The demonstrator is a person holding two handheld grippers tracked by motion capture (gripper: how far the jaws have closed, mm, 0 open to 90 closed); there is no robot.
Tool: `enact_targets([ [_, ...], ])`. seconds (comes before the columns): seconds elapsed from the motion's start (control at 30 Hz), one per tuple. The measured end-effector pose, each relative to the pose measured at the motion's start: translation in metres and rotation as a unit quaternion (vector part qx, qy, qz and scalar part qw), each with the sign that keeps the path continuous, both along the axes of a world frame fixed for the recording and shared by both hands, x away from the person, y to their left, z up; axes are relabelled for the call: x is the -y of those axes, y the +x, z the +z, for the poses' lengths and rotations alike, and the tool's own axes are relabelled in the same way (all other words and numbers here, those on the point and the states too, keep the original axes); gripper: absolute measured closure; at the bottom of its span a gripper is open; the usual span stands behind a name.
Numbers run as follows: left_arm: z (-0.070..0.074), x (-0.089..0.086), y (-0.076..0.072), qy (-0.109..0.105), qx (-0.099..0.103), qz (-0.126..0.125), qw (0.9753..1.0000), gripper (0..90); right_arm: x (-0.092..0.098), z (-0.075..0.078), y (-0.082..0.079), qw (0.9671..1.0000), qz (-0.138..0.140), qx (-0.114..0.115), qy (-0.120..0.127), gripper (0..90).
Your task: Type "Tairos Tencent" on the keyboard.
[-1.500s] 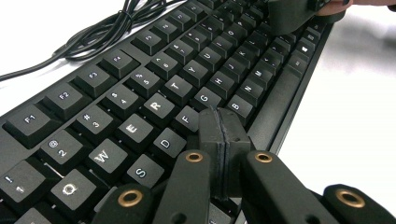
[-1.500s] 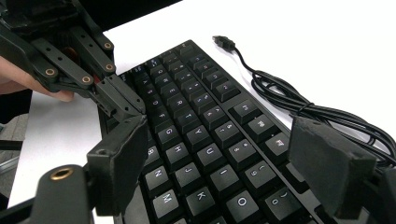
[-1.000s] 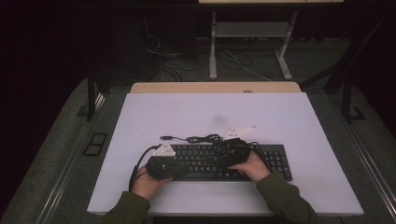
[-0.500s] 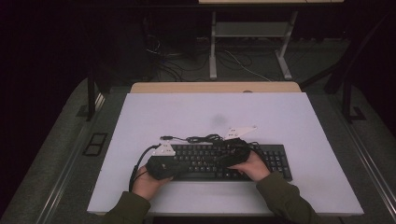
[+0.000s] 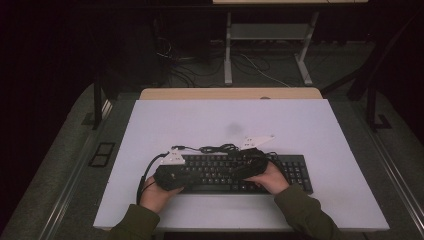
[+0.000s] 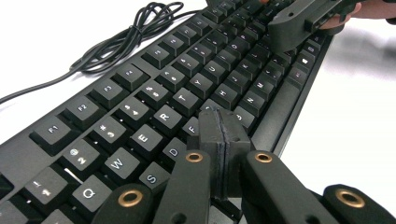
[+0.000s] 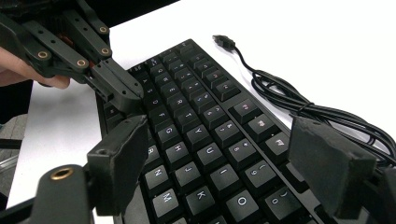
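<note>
A black keyboard lies on the white table near its front edge. Its black cable is coiled just behind it and ends in a loose USB plug. My left gripper is over the keyboard's left half. In the left gripper view it is shut with nothing between the jaws, its tip just above the keys near F and G. My right gripper hovers over the middle keys. In the right gripper view it stands wide open above the keyboard, facing the left gripper.
The cable bundle lies on the table behind the keyboard's middle. A wooden strip runs along the table's far edge. Beyond it are metal table legs and floor cables. White table surface lies to the left, right and rear of the keyboard.
</note>
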State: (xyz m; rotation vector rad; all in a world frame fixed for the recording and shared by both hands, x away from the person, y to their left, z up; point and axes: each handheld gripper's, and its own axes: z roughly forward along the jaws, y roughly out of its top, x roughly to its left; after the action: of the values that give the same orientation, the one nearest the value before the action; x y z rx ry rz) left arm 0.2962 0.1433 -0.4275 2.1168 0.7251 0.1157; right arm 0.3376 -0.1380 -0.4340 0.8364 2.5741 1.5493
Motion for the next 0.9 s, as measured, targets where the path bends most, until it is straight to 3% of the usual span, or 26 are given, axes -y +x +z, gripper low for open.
enact_targets([
  [0.63, 0.002, -0.005, 0.016, -0.008, 0.019, 0.025, 0.9995, 88.9, -0.001, -0.002, 0.000, 1.0000, 0.002, -0.001, -0.003, 20.2],
  [0.9, -0.004, -0.004, 0.024, -0.002, 0.018, 0.035, 0.9992, 88.9, -0.002, -0.002, 0.000, 1.0000, 0.002, -0.001, -0.005, 20.3],
])
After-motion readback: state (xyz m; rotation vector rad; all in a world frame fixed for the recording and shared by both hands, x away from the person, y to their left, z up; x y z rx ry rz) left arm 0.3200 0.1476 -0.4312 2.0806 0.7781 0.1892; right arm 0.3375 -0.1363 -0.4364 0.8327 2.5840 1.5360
